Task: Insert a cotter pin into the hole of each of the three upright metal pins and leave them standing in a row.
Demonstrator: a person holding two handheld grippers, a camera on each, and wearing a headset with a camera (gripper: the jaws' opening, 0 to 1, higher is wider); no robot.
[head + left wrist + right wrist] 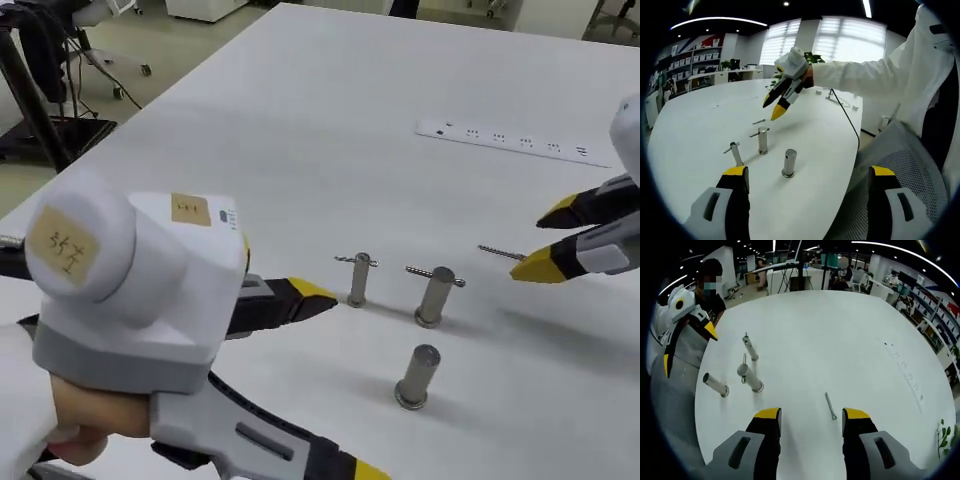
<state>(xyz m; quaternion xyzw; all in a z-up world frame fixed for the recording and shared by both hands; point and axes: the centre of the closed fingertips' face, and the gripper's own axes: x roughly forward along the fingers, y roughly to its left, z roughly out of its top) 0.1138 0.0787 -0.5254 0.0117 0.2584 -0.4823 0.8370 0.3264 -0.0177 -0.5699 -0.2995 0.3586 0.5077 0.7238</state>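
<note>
Closest to us is the left gripper [348,382], low on the near left, with its two yellow-tipped jaws spread wide and nothing between them. It sits just beside the three metal pins, most likely so it can steady one when needed. All three stand upright on the white table [300,120]. The left pin [358,283] has a cotter pin [356,261] through the hole near its top, and the middle pin [435,297] to its right has one too. The bare pin [418,376] stands nearer to us, in front of the middle pin, with nothing through its top. So two look done and one is left, I think. Over on the right, the right gripper [532,245] hangs above the table with its jaws apart too, holding nothing. The loose cotter pin [497,251] lies flat on the table just ahead of those jaws. In the right gripper view it sits between the two tips, so that gripper seems lined up to pinch it. The bare pin is out of line with the other two, so it may need a nudge to make a row.
</note>
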